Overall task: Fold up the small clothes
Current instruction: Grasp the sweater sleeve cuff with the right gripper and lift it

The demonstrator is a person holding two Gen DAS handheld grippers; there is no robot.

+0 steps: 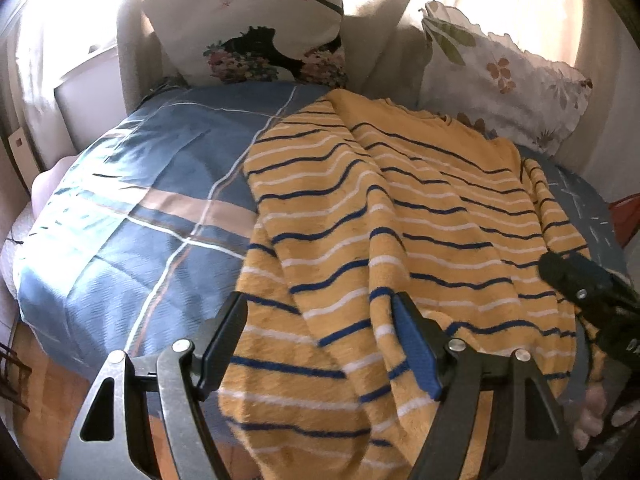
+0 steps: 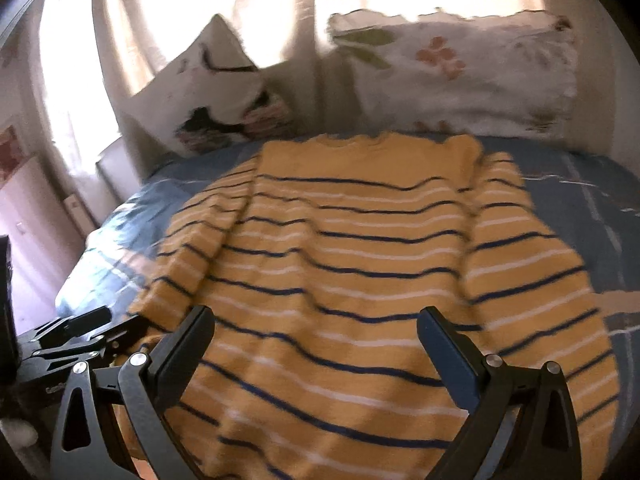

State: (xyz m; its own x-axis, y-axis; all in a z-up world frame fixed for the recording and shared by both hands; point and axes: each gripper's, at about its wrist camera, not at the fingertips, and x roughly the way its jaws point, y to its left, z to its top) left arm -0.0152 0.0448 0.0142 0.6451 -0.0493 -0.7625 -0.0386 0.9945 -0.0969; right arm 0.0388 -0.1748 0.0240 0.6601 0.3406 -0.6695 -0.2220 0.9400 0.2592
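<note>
A yellow sweater (image 1: 384, 232) with navy and white stripes lies spread on the blue bed cover, its collar toward the pillows and its hem toward me. It also fills the right wrist view (image 2: 360, 272). My left gripper (image 1: 318, 316) is open over the sweater's near left hem, fingers either side of the cloth. My right gripper (image 2: 316, 324) is open over the near hem. The right gripper also shows at the right edge of the left wrist view (image 1: 588, 284). The left gripper shows at the lower left of the right wrist view (image 2: 80, 332).
The bed has a blue plaid cover (image 1: 132, 200). Two patterned pillows (image 1: 256, 28) (image 1: 500, 76) lean against the curtained window at the back. A wooden floor (image 1: 48, 392) shows at the lower left.
</note>
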